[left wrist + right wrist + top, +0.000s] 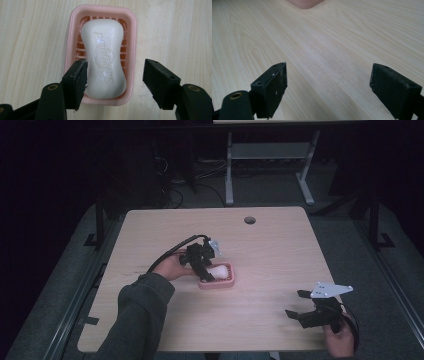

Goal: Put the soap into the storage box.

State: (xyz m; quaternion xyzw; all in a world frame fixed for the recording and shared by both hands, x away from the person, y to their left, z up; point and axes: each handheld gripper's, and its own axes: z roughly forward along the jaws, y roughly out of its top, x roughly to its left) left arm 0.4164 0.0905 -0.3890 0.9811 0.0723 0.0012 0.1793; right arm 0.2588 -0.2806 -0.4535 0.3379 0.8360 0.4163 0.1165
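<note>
From above, your left hand-held gripper (206, 270) hangs over the pink soap dish (223, 282) mid-bench (280, 255); your right hand-held gripper (299, 306) sits well apart from the dish, jaws spread. Your left gripper view shows the white soap (105, 58) lying in the dish, jaws apart, one pad (76, 82) touching the soap. Your right gripper view shows the dish's corner (305, 3) beyond open jaws.

— Where is the left gripper (206, 270) hanging?
— Mid-table, jaws spreading wide, pointing down, sleeved forearm (137, 320) reaching in.
— The right gripper (299, 305)?
— Gaping near the table's right front corner.
</note>
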